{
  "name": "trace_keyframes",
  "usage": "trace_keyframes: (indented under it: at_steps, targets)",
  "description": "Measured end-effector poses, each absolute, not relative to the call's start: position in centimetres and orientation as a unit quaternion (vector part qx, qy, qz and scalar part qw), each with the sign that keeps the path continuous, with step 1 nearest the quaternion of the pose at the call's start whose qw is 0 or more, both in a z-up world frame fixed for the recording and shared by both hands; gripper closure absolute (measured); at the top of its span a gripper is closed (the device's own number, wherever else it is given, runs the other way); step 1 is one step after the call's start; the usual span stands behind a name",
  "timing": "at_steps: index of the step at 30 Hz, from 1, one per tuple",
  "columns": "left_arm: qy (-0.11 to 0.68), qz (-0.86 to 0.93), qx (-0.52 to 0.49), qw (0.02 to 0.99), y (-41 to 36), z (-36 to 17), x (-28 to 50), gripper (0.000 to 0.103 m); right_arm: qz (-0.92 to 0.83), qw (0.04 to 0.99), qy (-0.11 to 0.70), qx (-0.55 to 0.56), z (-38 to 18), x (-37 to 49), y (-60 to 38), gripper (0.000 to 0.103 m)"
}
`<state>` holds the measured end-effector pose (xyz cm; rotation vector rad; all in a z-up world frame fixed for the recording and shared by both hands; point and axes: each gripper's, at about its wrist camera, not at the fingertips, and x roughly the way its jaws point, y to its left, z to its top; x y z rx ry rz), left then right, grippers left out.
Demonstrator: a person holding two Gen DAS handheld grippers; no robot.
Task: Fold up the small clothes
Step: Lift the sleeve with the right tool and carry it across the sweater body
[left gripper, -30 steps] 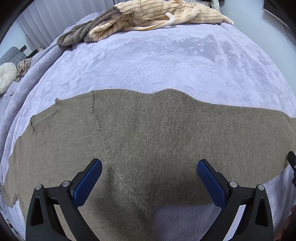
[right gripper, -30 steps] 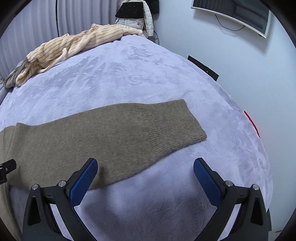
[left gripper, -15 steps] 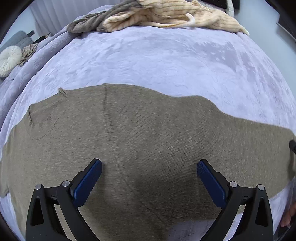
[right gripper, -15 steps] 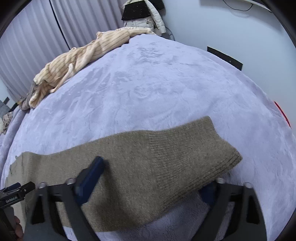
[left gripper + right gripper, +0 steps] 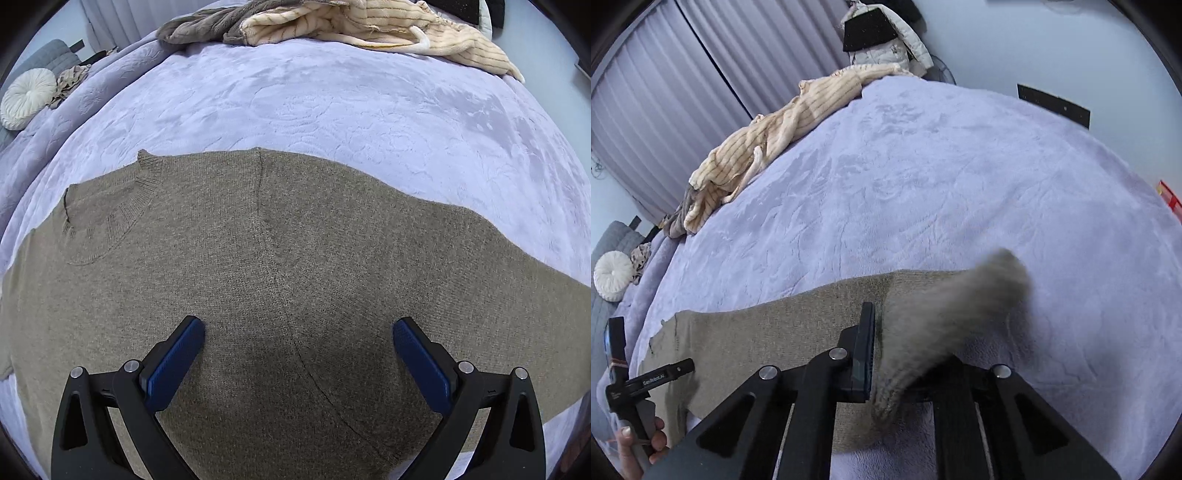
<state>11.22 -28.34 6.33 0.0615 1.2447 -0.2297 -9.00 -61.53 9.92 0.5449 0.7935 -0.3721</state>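
Knitwear covers the near half of the bed: a taupe sweater lies flat on the lavender plush blanket, its ribbed collar toward the left in the left wrist view and a shoulder seam running down its middle.

Over the sweater's body the left gripper points steeply down, its blue-padded jaws spread wide with nothing pinched between them; knit fabric lies under the gap.

At the right side of the bed the right gripper has its jaws closing on the sweater's sleeve. The fabric stands between the pads and rises from them in a blurred bunch, the cuff end lifted off the blanket, while the rest of the sleeve lies flat, stretching leftward. At the left edge of that view a hand grasps the handle of the other gripper.

Along the far edge of the bed a cream striped fleece garment sprawls beside a grey garment, both well apart from the sweater. A round white cushion sits on a grey sofa at far left. Pleated curtains hang beyond the bed, and a white puffer jacket hangs at the wall.
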Motion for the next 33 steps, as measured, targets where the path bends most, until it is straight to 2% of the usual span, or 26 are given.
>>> trace_keyframes:
  at_steps: [3,4,5,8,11,15,18,27,33]
  targets:
    - [0.579,-0.110,0.013,0.808,-28.0,6.7,11.4,0.000,-0.173,0.870,0.375,0.270,9.3,-9.0,-62.0,0.087]
    - [0.579,-0.108,0.012,0.808,-28.0,6.6,11.6,0.000,-0.178,0.871,0.369,0.272,9.4,-9.4,-62.1,0.096]
    - [0.581,-0.106,0.015,0.807,-28.2,6.4,11.8,0.000,-0.186,0.874,0.359,0.271,9.9,-9.9,-62.1,0.097]
    - [0.577,-0.104,0.078,0.806,-30.8,5.2,11.1,0.000,-0.212,0.890,0.323,0.242,12.3,-11.5,-61.6,0.098]
    - [0.558,-0.109,0.117,0.814,-32.3,6.2,11.0,0.000,-0.240,0.887,0.328,0.219,13.0,-11.4,-60.8,0.098]
    - [0.576,-0.138,0.061,0.803,-30.6,7.0,11.2,0.000,-0.260,0.878,0.348,0.202,13.0,-10.9,-60.2,0.098]
    - [0.598,-0.150,0.094,0.781,-30.5,5.4,11.2,0.000,-0.258,0.880,0.344,0.201,13.9,-10.8,-59.6,0.098]
    - [0.553,-0.172,0.071,0.812,-27.8,10.6,10.6,0.000,-0.238,0.900,0.340,0.130,18.7,-8.8,-53.0,0.098]
    - [0.541,-0.172,0.054,0.822,-23.0,10.9,7.9,0.000,-0.214,0.907,0.344,0.114,20.5,-7.3,-47.8,0.098]
